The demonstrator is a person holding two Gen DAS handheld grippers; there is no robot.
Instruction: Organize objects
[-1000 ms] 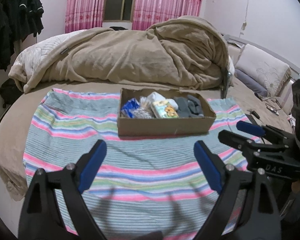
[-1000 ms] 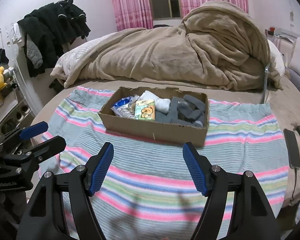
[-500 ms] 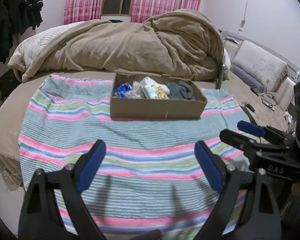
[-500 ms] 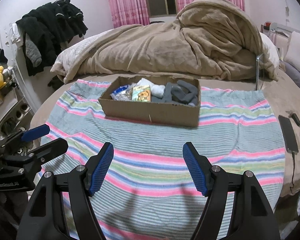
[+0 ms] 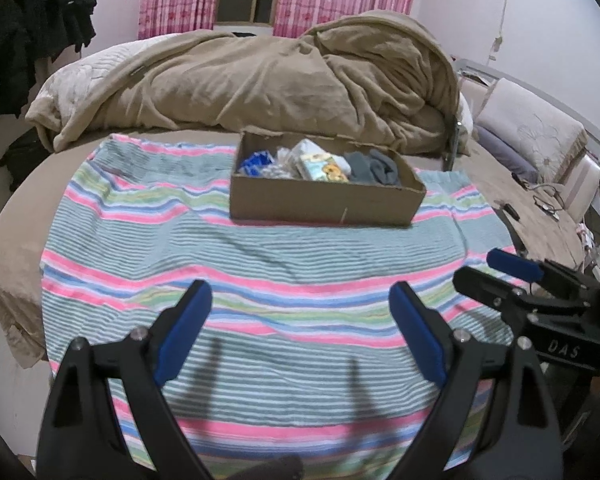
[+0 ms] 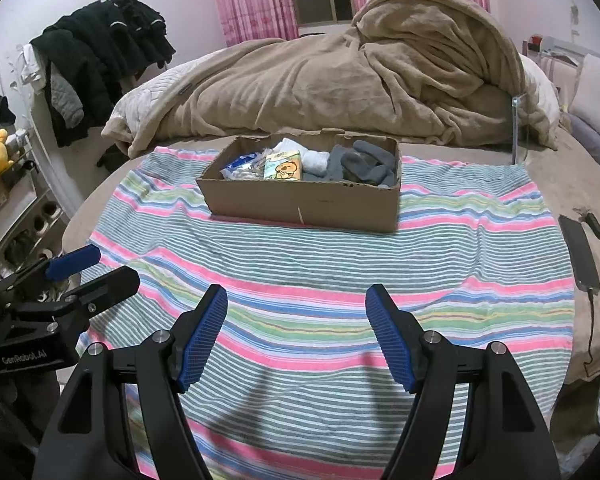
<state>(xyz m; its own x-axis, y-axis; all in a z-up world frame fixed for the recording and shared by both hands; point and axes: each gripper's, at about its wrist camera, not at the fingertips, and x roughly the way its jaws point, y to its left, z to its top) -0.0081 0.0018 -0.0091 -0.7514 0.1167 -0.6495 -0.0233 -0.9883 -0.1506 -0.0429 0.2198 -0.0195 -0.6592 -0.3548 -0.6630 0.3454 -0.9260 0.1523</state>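
A shallow cardboard box [image 5: 324, 204] [image 6: 304, 200] stands on a striped towel [image 5: 260, 280] [image 6: 320, 272] on the bed. It holds a blue packet [image 5: 256, 164], a tissue pack with a cartoon print [image 6: 283, 166], white cloth [image 6: 315, 160] and grey socks [image 6: 360, 164]. My left gripper [image 5: 300, 320] is open and empty, well short of the box above the towel's near part. My right gripper [image 6: 296, 332] is open and empty too, likewise short of the box. Each gripper shows at the edge of the other's view.
A heaped tan blanket [image 5: 260, 80] fills the bed behind the box. A phone on a cable [image 6: 580, 252] lies on the bed right of the towel. Dark clothes [image 6: 100, 64] hang at the left wall. Pillows [image 5: 528, 136] lie at the right.
Both grippers have drawn back from the box and risen; the box looks smaller and farther. Both stay open and empty.
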